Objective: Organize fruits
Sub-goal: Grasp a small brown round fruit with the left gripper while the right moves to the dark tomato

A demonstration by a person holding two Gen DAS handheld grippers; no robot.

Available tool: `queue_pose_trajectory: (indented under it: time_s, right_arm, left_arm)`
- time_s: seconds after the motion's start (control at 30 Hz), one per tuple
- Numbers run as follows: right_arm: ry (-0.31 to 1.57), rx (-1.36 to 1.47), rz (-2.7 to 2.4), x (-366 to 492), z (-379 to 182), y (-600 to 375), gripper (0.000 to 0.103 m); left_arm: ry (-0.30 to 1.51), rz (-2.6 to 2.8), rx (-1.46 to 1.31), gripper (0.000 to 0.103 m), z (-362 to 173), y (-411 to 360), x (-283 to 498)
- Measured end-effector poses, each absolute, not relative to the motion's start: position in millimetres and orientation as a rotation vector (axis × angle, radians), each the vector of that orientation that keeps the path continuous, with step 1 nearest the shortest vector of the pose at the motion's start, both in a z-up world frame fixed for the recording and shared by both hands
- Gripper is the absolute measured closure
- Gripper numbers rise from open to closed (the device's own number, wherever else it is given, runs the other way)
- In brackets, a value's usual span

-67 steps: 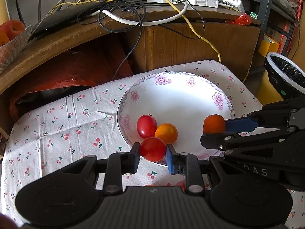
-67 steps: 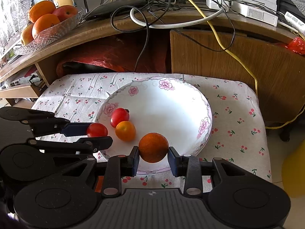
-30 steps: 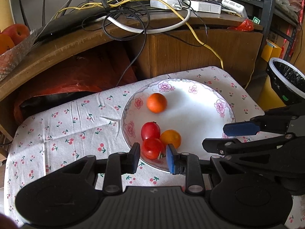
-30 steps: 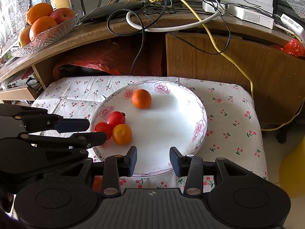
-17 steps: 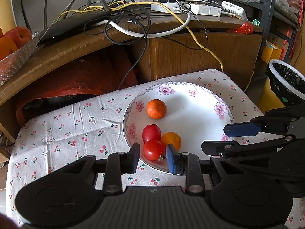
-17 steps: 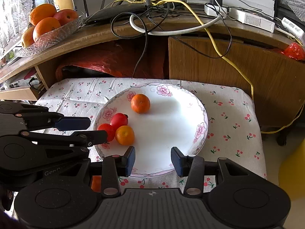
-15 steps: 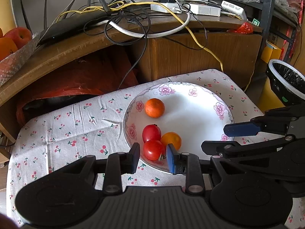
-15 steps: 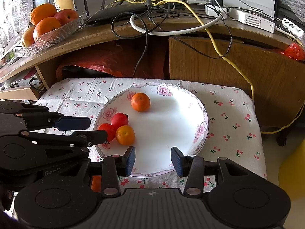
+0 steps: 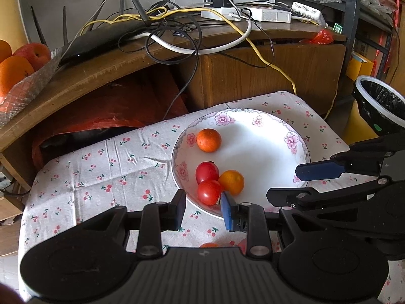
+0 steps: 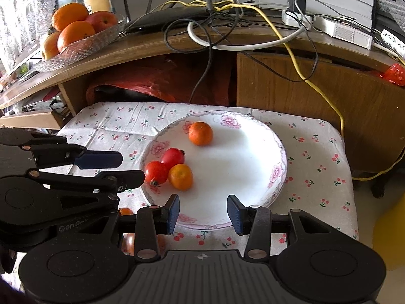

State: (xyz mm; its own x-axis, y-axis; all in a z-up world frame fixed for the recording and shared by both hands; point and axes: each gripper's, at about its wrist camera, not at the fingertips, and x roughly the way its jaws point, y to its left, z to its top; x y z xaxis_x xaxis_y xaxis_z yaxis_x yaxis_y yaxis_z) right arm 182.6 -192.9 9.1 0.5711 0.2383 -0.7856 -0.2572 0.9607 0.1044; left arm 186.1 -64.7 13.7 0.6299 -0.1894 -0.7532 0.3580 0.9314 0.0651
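- Both tongs, left tongs (image 9: 203, 206) and right tongs (image 10: 202, 211), have let go and backed off the plate (image 10: 243, 177), jaws spread, holding nothing.
- Released tomato (image 9: 209, 192) sits touching another tomato (image 9: 206, 172) and a small orange (image 9: 231, 182); the mandarin (image 10: 200, 133) rests apart (far side).
- More fruit seems to wait below the plate's near rim.

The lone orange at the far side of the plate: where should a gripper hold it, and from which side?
Grip the lone orange across its widest middle, coming from the near side or above. It is round and sits apart from the other fruit, so both flanks are free; the plate rim is close behind.
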Motion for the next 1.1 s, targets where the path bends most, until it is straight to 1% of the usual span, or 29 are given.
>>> queue_pose_trajectory:
  time_s: [0.53,0.67,0.73,1.1]
  right_arm:
    - [0.948,-0.045,0.379,163,10,-173,0.064]
    - [0.959,-0.050,0.413,155,10,-171,0.063]
    - [0.966,-0.055,0.427,151,9,-170,0.063]
    - [1.018,-0.068,0.461,140,-1,-170,0.063]
  left_arm:
    - [0.842,-0.326,0.248,0.065,16,-44,161]
    - [0.851,-0.362,0.256,0.062,15,-36,150]
    - [0.868,-0.383,0.252,0.061,13,-30,143]
    - [0.963,-0.477,0.280,0.060,-9,-22,112]
